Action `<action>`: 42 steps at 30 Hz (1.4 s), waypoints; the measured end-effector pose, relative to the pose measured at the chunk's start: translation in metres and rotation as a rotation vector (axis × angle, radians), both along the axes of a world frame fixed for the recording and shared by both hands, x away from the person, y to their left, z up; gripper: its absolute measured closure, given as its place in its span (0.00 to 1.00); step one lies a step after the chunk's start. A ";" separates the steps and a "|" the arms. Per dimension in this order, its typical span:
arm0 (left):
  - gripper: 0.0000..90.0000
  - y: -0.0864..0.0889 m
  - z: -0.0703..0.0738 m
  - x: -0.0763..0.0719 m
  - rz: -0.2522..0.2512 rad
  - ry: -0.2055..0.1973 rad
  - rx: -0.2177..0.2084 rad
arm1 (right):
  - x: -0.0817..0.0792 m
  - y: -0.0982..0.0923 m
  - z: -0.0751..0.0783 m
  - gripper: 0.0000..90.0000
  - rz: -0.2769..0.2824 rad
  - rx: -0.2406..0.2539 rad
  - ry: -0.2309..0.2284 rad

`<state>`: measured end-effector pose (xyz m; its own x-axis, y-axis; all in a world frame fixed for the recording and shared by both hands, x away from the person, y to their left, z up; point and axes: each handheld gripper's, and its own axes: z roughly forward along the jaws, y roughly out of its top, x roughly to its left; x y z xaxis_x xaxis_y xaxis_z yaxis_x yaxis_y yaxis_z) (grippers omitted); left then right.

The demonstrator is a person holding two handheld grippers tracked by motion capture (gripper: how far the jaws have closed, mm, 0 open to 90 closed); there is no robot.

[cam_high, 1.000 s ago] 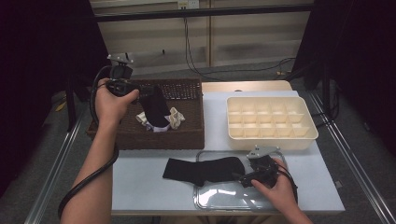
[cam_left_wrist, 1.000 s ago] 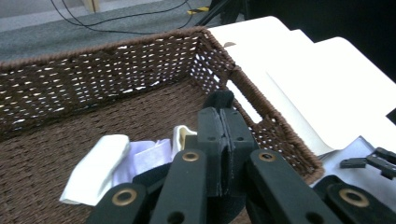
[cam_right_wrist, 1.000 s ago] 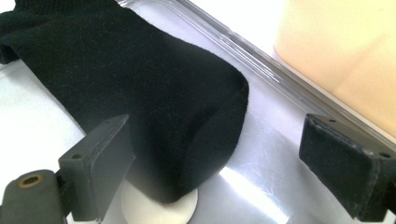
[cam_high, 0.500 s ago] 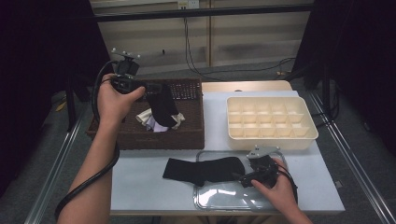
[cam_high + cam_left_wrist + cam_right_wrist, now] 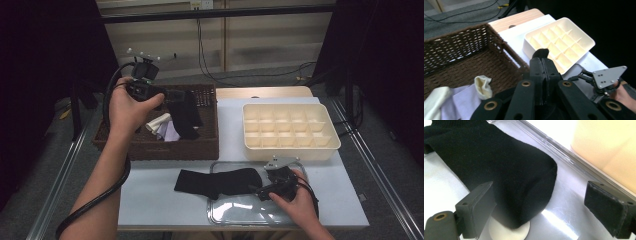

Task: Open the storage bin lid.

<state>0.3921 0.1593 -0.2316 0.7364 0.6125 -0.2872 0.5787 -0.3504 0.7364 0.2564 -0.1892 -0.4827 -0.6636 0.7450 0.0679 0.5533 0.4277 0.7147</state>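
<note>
Your left gripper [image 5: 176, 95] holds a black sock [image 5: 186, 116] clenched in its jaws above the wicker basket [image 5: 165, 148], while your right gripper [image 5: 549, 212] rests with jaws released around a second black sock [image 5: 220, 181] on the clear tray [image 5: 250, 212].

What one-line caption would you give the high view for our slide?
Left gripper lifts a black sock from the wicker basket; right gripper waits open by another sock.
</note>
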 end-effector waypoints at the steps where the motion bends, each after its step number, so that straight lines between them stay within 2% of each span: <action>1: 0.97 -0.001 0.001 -0.001 -0.009 0.000 0.007 | 0.000 0.000 0.000 0.11 0.000 0.000 0.000; 8: 0.97 -0.009 0.007 -0.013 -0.043 -0.008 0.012 | 0.000 0.000 0.000 0.11 0.001 -0.001 -0.001; 13: 0.97 -0.014 0.005 -0.020 -0.061 -0.002 0.006 | 0.000 0.000 0.000 0.11 0.001 -0.001 -0.002; 19: 0.97 -0.022 0.001 -0.028 -0.092 -0.004 0.019 | 0.000 0.000 0.000 0.11 0.000 -0.002 0.000; 26: 0.97 -0.033 -0.001 -0.039 -0.135 -0.005 0.008 | 0.000 0.000 0.000 0.11 0.000 0.000 0.000; 33: 0.97 -0.045 -0.012 -0.045 -0.160 0.009 -0.003 | 0.000 0.000 0.000 0.11 -0.001 -0.004 -0.003; 42: 0.97 -0.061 -0.036 -0.046 -0.207 0.034 0.003 | 0.000 0.000 0.000 0.11 -0.001 -0.004 -0.002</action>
